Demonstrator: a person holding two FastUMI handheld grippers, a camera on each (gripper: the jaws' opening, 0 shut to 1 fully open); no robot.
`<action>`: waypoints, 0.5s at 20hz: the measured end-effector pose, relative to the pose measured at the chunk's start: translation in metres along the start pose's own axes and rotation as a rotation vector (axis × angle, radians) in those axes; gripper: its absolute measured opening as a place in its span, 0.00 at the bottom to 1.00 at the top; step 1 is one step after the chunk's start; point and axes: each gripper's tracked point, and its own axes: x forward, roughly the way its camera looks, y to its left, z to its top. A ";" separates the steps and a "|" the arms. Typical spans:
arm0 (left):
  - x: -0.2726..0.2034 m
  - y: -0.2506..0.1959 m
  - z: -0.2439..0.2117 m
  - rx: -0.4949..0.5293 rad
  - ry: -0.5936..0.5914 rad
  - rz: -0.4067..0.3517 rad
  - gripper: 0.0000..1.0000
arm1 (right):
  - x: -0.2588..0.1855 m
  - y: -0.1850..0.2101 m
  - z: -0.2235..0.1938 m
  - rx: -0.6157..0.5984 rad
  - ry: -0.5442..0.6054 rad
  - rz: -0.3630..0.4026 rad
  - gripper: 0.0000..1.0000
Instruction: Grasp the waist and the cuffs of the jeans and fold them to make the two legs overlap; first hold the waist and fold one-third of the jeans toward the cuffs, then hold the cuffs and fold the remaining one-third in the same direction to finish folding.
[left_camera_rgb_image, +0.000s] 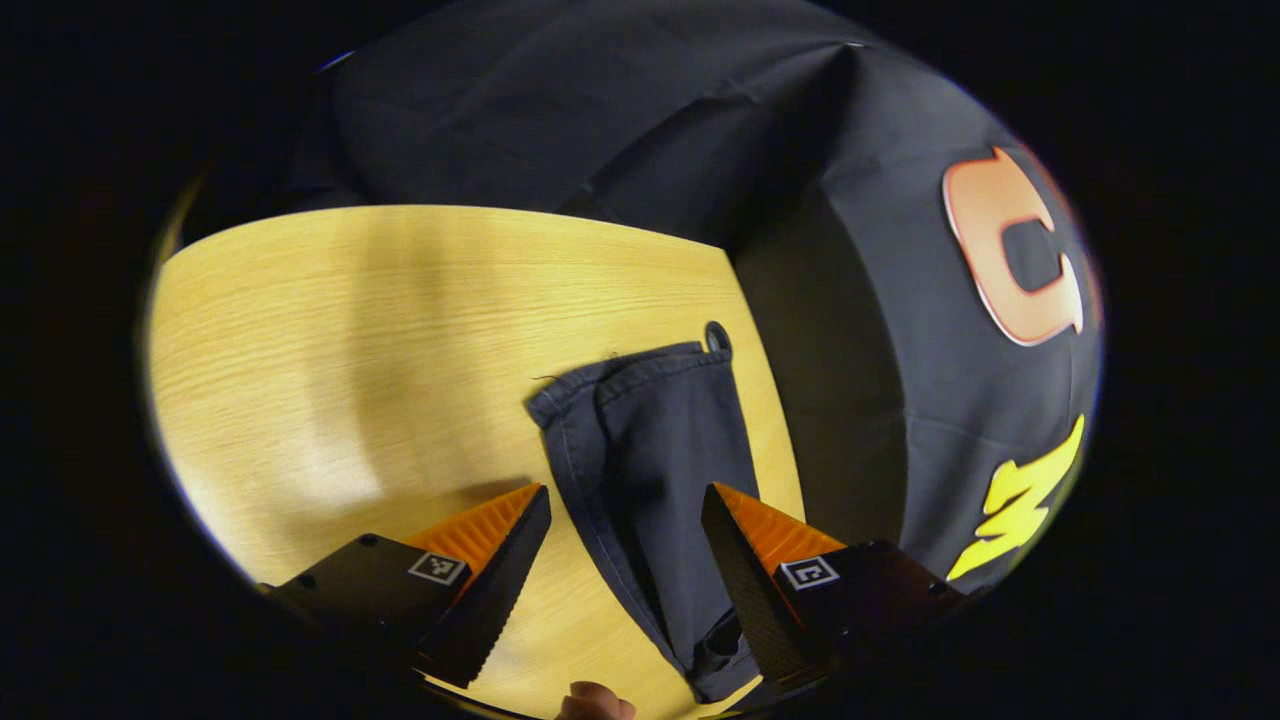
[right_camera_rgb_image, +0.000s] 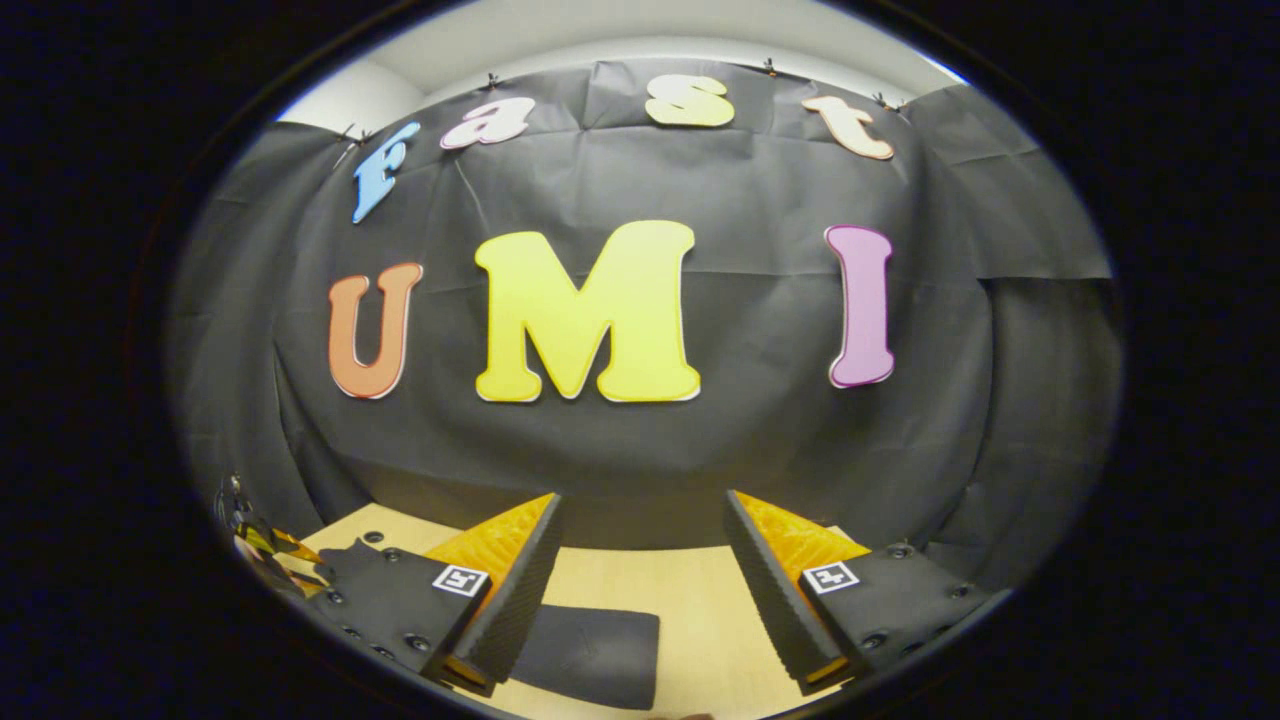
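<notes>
The jeans (left_camera_rgb_image: 650, 470) lie flat on the worktop (left_camera_rgb_image: 350, 340), legs together. The left hand-held gripper (left_camera_rgb_image: 625, 520) hangs above the jeans, wide and empty, and the right hand-held gripper (right_camera_rgb_image: 640, 540) is wide and empty too. A grab above the cloth could pinch one layer only, so the fold could slide crooked.

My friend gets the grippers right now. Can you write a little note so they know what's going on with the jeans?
Left gripper: open, holding nothing, poised above the jeans.
Right gripper: open, holding nothing, raised and facing the booth wall, with dark fabric on the table below it.
Jeans: lying on the wooden table near its edge as one narrow dark strip, so the legs look already overlapped.
Left to do: probably the waist third toward the cuffs, then the cuff third. How far the thirds have gone is hard to tell.
</notes>
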 end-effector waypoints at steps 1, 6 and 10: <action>0.005 -0.003 0.005 -0.027 -0.006 -0.009 0.98 | -0.003 -0.008 0.001 -0.001 -0.002 -0.014 0.98; 0.025 -0.022 0.019 -0.093 -0.016 -0.054 0.96 | -0.013 -0.047 0.002 0.014 0.014 -0.098 0.94; 0.042 -0.015 0.015 -0.139 0.015 -0.023 0.94 | -0.021 -0.062 0.001 0.020 0.021 -0.128 0.98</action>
